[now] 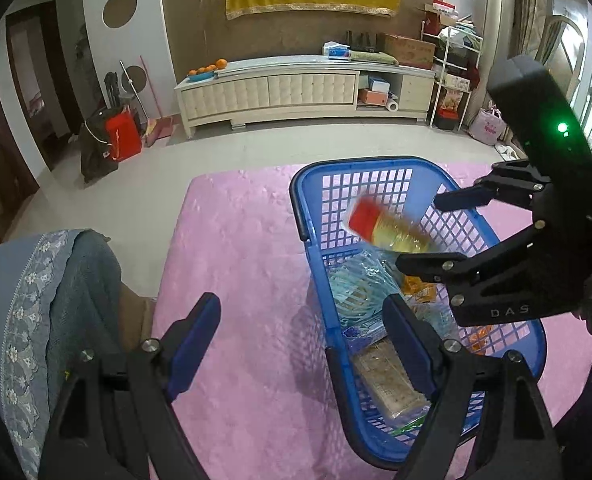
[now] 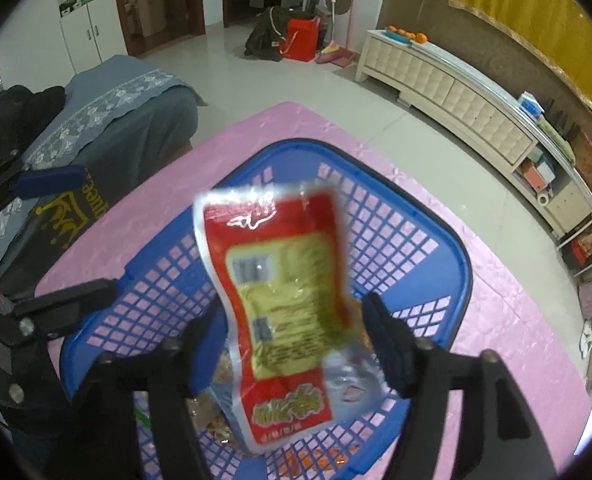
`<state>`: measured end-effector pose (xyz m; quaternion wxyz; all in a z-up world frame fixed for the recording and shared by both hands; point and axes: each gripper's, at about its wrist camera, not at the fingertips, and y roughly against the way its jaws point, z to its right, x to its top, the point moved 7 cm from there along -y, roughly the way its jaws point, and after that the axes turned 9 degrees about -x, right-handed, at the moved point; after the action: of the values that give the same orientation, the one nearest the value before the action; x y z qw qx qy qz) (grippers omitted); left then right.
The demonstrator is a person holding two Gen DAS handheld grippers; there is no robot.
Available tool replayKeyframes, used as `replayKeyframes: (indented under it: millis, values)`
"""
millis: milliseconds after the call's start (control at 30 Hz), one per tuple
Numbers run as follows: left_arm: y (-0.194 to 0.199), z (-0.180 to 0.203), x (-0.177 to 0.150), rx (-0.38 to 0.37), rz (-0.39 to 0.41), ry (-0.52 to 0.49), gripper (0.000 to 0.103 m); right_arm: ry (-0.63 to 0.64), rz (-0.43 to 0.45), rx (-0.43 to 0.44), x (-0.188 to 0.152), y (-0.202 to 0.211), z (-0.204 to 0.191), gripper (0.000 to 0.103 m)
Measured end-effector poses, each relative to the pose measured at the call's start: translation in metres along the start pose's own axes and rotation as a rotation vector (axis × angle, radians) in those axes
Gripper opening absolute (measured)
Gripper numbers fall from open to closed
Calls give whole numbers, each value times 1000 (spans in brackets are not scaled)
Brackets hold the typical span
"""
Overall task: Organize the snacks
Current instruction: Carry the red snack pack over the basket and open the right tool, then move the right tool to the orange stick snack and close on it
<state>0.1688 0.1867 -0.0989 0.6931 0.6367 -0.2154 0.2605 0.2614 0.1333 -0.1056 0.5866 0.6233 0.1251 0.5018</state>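
1. Step in hand, as I read it: dropping a snack into the blue basket [image 2: 447, 264]. The red-and-yellow snack packet [image 2: 280, 304] is blurred and sits over the basket's inside, so I judge it's in free fall.
2. My right gripper [image 2: 292, 320]: jaws wide apart, packet between them, but I see no pad pressing it. Holding nothing, I'd say.
3. My left gripper [image 1: 303, 320]: jaws wide apart, empty, hanging over the basket's near-left rim and the pink cloth [image 1: 236, 248] beside it.
4. Packet relative to basket: above the pile of other snack packs [image 1: 375, 320] lying on the basket floor; not touching the walls as far as I can tell.
5. Next move calls for: pull the right gripper clear of the basket, then find the next loose snack. None visible on the cloth around the basket.
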Motion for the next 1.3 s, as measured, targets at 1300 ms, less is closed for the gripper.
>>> replayKeyframes:
  millis: [1300]
  values:
    - [-14,85,-22,-50,-79,30,94,-45,6,-20,-130,45,72,90]
